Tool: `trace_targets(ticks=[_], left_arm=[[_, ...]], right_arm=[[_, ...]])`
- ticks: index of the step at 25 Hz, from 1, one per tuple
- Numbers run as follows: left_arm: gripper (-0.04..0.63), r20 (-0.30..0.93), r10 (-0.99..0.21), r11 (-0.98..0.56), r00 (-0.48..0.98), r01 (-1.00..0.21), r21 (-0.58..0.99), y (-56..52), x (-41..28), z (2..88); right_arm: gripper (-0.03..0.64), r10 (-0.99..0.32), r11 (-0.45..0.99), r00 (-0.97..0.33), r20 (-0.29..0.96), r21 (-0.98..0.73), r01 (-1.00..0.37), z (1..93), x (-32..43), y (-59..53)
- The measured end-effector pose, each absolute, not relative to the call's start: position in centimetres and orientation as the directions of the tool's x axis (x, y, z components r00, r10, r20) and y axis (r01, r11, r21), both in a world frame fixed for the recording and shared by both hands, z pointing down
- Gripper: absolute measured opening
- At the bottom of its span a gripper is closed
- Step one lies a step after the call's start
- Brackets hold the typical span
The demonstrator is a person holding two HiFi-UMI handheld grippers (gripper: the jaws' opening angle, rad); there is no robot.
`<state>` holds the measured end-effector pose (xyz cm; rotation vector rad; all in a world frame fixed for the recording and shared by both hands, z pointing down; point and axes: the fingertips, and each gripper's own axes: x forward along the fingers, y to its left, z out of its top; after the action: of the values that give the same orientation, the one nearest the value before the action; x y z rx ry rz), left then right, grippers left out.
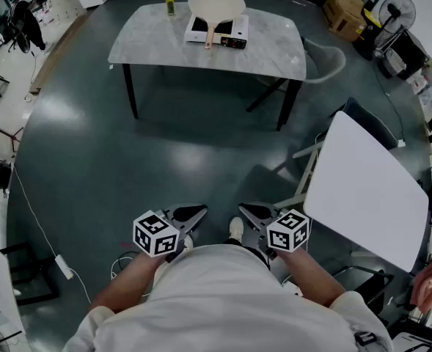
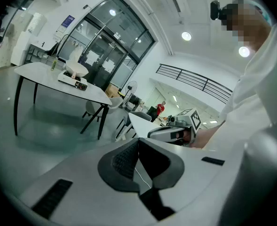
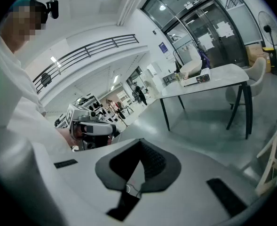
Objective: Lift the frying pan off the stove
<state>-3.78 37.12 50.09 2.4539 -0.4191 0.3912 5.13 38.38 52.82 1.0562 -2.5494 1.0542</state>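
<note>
At the far side of the dark grey floor (image 1: 164, 152), a grey marbled rectangular table on black legs (image 1: 274, 50) carries a white, flat portable stove with a black control strip (image 1: 227, 29). The cream-coloured round frying pan (image 1: 216, 4) sits on top of that stove, its pale handle pointing toward the person over the stove's front edge. A small yellow-green bottle (image 1: 169, 4) stands just beside the pan on the table's left part. A pale chair (image 1: 326, 61) is at the table's right end, and a white square tabletop (image 1: 366, 189) stands nearer, to the right.

The person stands well apart from the table, both tools held close in front of the body. The left gripper (image 1: 195, 213) is clenched, its dark ribbed pads pressed together with nothing between them. The right gripper (image 1: 246, 212) is likewise closed tight and empty. The two tips point toward each other, near but not touching.
</note>
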Motion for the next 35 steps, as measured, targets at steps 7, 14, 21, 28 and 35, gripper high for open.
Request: trace_targets(ticks=[7, 14, 21, 28, 35], left_arm=[[0.02, 0.354, -0.229, -0.777, 0.907, -0.389, 0.495, 34.4, 7.3, 48.9], [0.02, 0.366, -0.291, -0.749, 0.884, -0.448, 0.488, 31.7, 10.6, 48.8], [0.021, 0.354, -0.362, -0.705, 0.863, -0.502, 0.502, 24.0, 8.0, 50.0], [0.041, 0.312, -0.336, -0.719, 0.889, -0.456, 0.524, 12.4, 5.5, 48.7], [0.078, 0.314, -0.26, -0.775, 0.913, -0.391, 0.496, 3.6, 2.1, 48.4]], right_arm=[[0.004, -0.54, 0.496, -0.732, 0.416, -0.544, -0.676, 53.9, 15.0, 36.2], [0.008, -0.527, 0.529, -0.764, 0.373, -0.56, -0.638, 54.6, 18.9, 32.3], [0.055, -0.504, 0.525, -0.775, 0.381, -0.578, -0.625, 55.6, 17.8, 24.9], [0.086, -0.509, 0.467, -0.726, 0.463, -0.56, -0.684, 55.0, 15.7, 14.5], [0.091, -0.568, 0.397, -0.682, 0.461, -0.572, -0.718, 54.0, 12.5, 4.3]])
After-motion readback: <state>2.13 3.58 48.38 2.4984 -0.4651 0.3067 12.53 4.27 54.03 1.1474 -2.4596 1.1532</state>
